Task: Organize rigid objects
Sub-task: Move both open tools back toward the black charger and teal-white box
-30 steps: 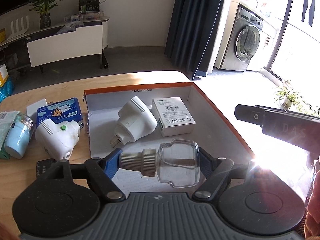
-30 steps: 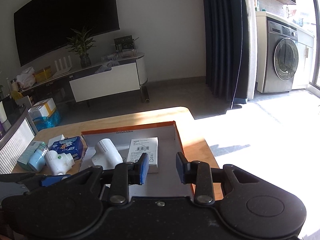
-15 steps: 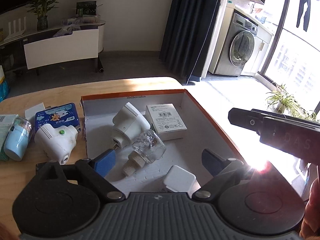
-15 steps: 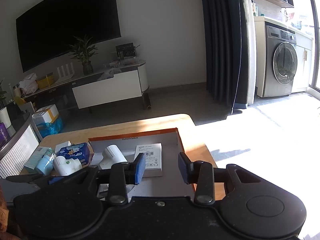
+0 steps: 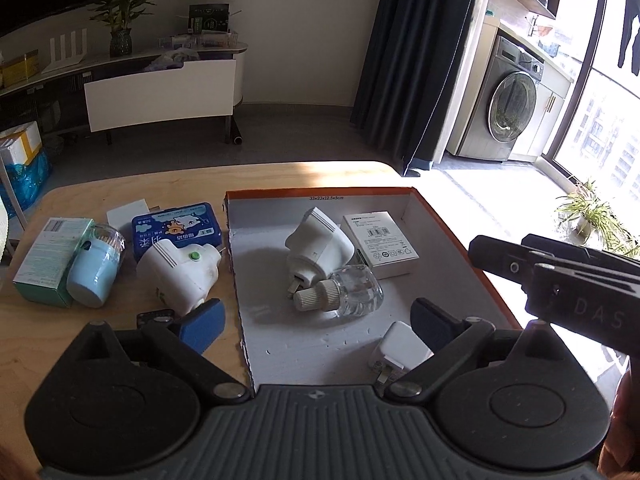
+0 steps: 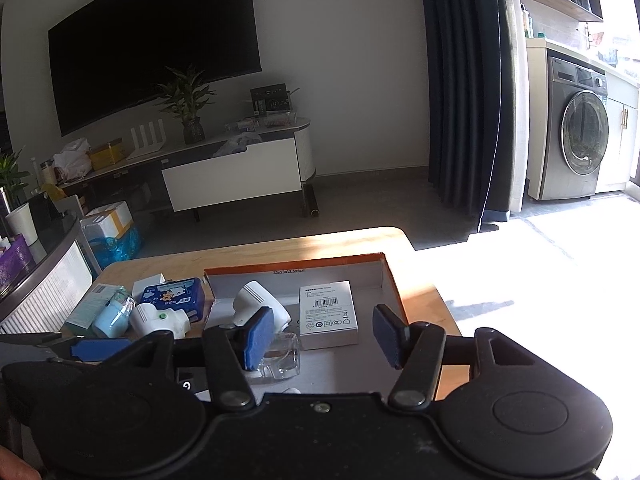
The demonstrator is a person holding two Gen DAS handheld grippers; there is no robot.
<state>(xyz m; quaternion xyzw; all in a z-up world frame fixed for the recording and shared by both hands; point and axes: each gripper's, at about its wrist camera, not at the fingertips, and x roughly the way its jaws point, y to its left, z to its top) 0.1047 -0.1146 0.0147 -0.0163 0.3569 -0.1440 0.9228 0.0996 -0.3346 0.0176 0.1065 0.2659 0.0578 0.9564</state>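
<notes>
Bottle (image 5: 340, 290) lay sideways in the box (image 5: 448, 224), just ahead of the left gripper (image 5: 316, 322), whose fingers were opening wide, holding nothing.

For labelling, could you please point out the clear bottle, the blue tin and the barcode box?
clear bottle (image 5: 352, 292), left wrist view, glass body
blue tin (image 5: 176, 230), left wrist view, printed lid
barcode box (image 6: 328, 314), right wrist view, top face

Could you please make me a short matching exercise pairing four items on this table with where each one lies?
Items:
1. clear bottle
2. blue tin
3. barcode box
4. green-button plug

Places:
A. far right corner of the tray
B. on the wood, closest to the tray's left wall
C. in the tray, against the white plug
D. on the wood, behind the green-button plug

Pairs: 1-C, 2-D, 3-A, 4-B
</notes>
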